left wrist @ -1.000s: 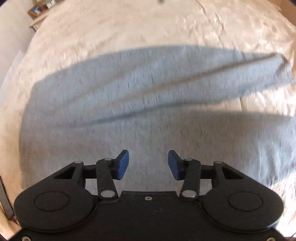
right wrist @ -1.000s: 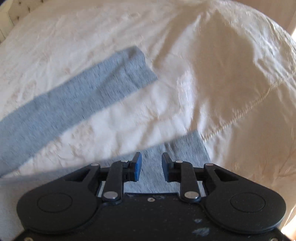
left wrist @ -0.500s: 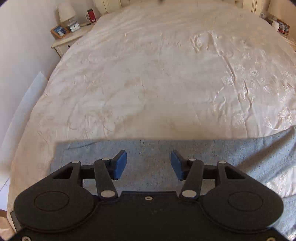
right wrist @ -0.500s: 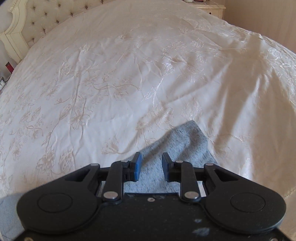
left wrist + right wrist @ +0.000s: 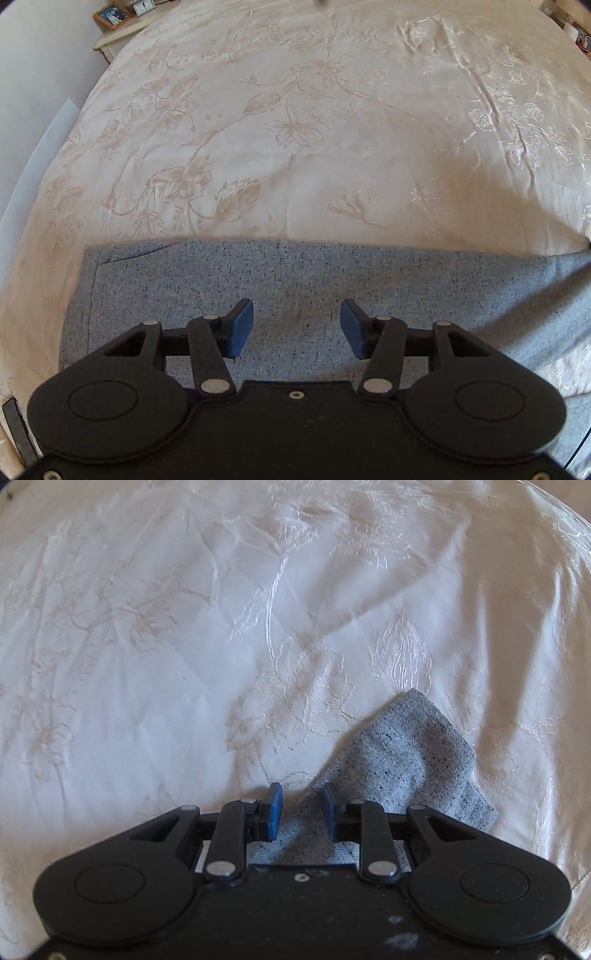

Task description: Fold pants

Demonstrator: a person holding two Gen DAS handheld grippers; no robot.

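Where pants [image 5: 332, 280] end, bedspread [image 5: 295, 147], nightstand [image 5: 118, 31].

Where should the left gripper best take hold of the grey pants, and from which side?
Probably at the far straight edge of the grey pants, coming from above. The cloth lies flat on the bedspread, so only its edge offers a lip. The left gripper hovers open over it.

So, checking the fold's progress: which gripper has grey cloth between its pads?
The right gripper: a bunched end of the grey pants sits between its pads. The left gripper stands open above flat cloth.
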